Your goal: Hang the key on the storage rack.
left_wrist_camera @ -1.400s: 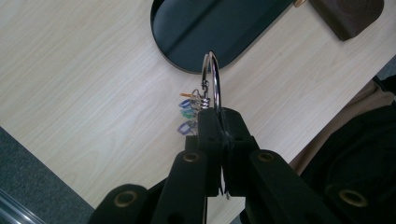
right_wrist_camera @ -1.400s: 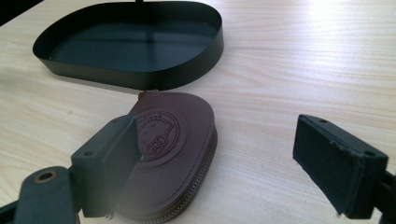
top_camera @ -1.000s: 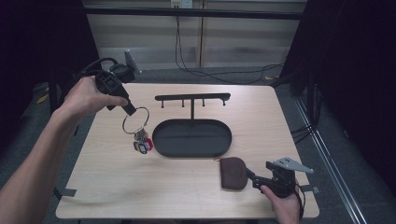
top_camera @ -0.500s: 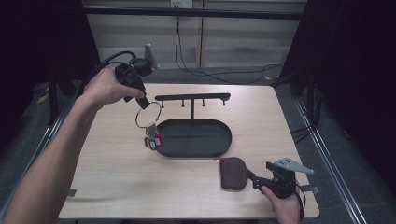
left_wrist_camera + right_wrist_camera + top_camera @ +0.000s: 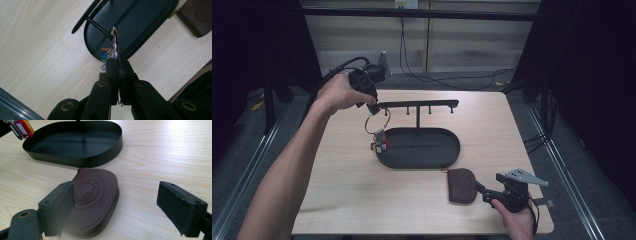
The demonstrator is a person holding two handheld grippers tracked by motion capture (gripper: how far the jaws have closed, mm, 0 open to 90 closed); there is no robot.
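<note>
While the key ring hangs in the air, these are the points worth noting.

Key ring (image 5: 377, 122): thin metal loop with a bunch of coloured tags (image 5: 380, 146) dangling below it, held up at the left end of the black rack, above the left rim of the tray.
Left gripper (image 5: 373, 108): jaws pressed tight together on the top of the ring; in the left gripper view the ring (image 5: 115, 42) stands edge-on straight out from the pads (image 5: 112, 67).
Weight: light, by the look of it; the ring is stiff wire, the tags loose and free to swing.
Slip risk: smooth round metal between flat pads could, I judge, roll or pivot if the hand tilts sharply.
Where to hold: the top of the loop, as now, so that the lower arc stays free to go over a peg.
Rack (image 5: 417, 105): black bar on a post with short pegs hanging down, standing in the oval tray (image 5: 452, 150).
Next move, as I judge: slow, steady travel, so that the tags settle before the loop meets a peg.
Pouch (image 5: 462, 185): brown leather, zipped, flat on the table (image 5: 337, 200) just in front of the tray; soft, unlikely to slip.
Right gripper (image 5: 484, 192): jaws wide apart, holding nothing, one pad (image 5: 61, 207) close by the pouch (image 5: 97, 195), whether touching I can't tell.
</note>
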